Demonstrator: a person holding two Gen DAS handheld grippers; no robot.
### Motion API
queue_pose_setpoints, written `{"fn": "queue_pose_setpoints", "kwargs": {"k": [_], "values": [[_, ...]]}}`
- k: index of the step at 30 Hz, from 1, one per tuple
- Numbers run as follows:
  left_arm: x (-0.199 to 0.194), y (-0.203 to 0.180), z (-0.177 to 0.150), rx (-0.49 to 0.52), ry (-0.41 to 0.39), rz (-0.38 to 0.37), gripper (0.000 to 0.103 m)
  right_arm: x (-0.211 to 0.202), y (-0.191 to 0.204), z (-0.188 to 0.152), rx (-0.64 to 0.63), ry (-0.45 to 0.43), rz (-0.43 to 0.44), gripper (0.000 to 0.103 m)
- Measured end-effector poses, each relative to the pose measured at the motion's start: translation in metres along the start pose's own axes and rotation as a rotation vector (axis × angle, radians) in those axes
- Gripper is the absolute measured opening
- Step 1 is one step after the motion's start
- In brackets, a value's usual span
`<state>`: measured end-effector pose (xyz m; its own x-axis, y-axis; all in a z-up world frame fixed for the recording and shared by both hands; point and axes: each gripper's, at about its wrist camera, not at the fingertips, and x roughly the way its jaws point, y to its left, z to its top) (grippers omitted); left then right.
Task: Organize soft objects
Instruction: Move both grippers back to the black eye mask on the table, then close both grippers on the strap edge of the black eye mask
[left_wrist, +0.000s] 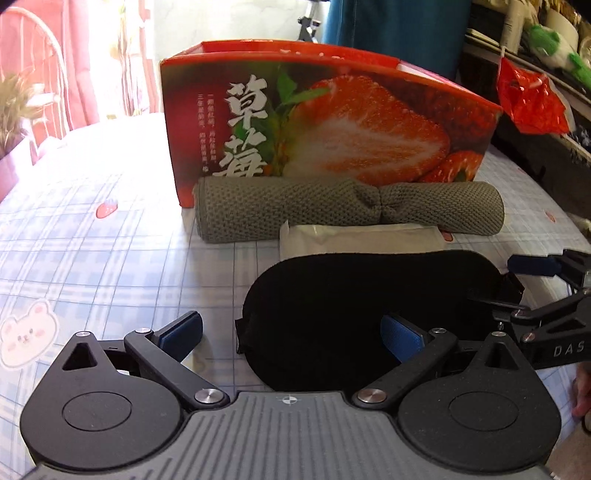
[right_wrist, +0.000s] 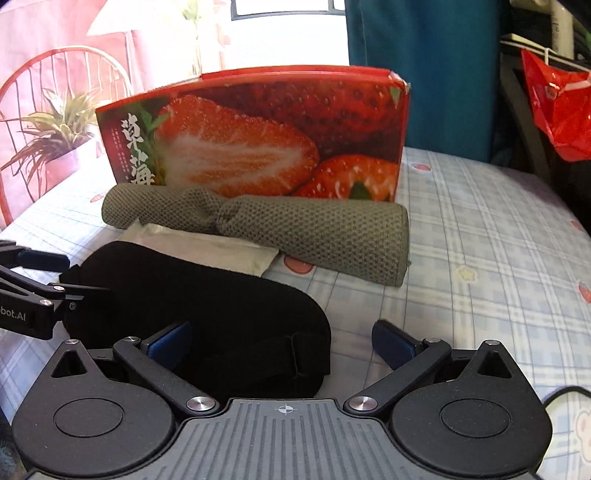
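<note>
Left wrist view: both grippers, left (left_wrist: 291, 336) and right (right_wrist: 282, 343), spread wide over black eye mask (left_wrist: 369, 295); grey rolled towel (left_wrist: 347, 208) against strawberry box (left_wrist: 325, 118)

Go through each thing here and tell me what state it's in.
Strawberry box: upright, top open.
Grey towel: rolled, lying against the box.
White packet: flat, sealed.
Black eye mask: flat on the bedsheet.
Left tool: open.
Right tool: open.

草莓 on strawberry box (left_wrist: 332, 122), "DAS" on right tool (left_wrist: 535, 295), "bot.AI" on left tool (right_wrist: 44, 273)
</note>
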<state>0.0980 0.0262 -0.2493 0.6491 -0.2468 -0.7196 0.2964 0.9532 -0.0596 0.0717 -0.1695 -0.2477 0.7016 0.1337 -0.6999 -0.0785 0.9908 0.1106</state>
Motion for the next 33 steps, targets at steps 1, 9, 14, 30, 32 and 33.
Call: {"fn": "queue_pose_setpoints", "kwargs": {"k": [1, 9, 14, 30, 32, 33], "values": [[0.000, -0.001, -0.001, 0.006, -0.003, 0.005, 0.103, 0.000, 0.002, 0.000, -0.010, 0.001, -0.007, 0.103], [0.001, -0.003, -0.003, 0.018, -0.018, 0.015, 0.103, 0.001, 0.005, -0.004, -0.030, -0.009, -0.029, 0.103], [0.001, -0.003, -0.004, 0.016, -0.027, 0.016, 0.103, 0.001, 0.005, -0.005, -0.032, -0.015, -0.027, 0.103], [-0.006, -0.006, -0.010, 0.022, -0.056, 0.020, 0.103, -0.017, 0.007, -0.014, -0.011, -0.033, -0.012, 0.102], [-0.006, -0.006, -0.010, 0.015, -0.051, 0.016, 0.103, -0.021, 0.006, -0.016, -0.011, -0.035, 0.000, 0.102], [-0.007, -0.006, -0.009, 0.011, -0.048, 0.012, 0.103, -0.022, 0.006, -0.016, -0.007, -0.037, 0.005, 0.102]]}}
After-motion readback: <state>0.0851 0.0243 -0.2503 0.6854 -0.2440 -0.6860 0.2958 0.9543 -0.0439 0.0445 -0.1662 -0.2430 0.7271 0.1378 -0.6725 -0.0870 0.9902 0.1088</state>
